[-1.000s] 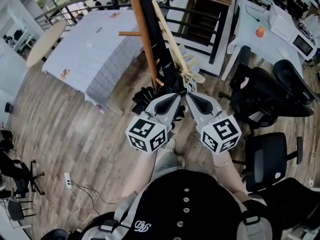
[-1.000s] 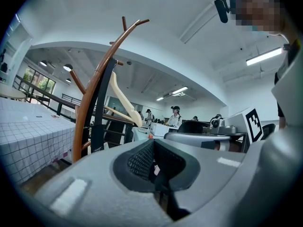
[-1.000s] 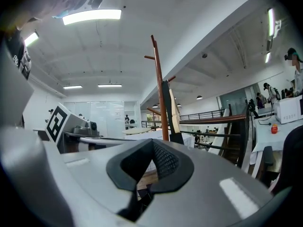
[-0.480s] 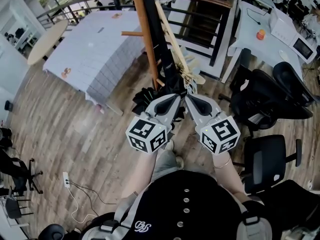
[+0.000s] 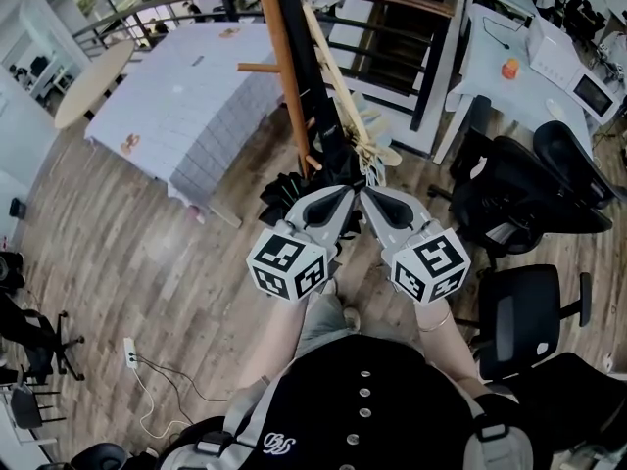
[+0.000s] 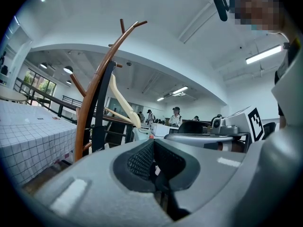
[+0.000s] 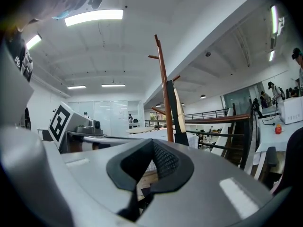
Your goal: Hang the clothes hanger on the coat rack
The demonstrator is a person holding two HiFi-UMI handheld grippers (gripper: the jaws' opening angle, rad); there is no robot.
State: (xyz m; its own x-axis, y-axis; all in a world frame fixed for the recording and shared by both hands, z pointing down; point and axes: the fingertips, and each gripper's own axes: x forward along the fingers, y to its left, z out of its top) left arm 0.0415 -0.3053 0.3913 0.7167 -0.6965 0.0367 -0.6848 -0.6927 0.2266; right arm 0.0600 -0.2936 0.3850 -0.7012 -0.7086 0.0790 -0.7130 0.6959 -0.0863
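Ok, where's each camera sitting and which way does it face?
Head view: on the person's head, steeply down at coat rack; chest, forearms, left gripper, right gripper show.
Left gripper view: on that gripper, level along shut jaws at rack and hanger; person's head top right.
Right gripper view: likewise, rack ahead; person's torso upper left.
Shared: all three see the rack; each gripper view catches the other's cube.

Brown coat rack point(image 5: 284, 67); seemingly cream hanger point(image 6: 125, 108); checked tablecloth point(image 5: 196, 106).

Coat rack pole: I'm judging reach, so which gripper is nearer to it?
Left. The left gripper sits just below-right of the coat rack pole in the head view; the right gripper is farther right, beyond the left one.
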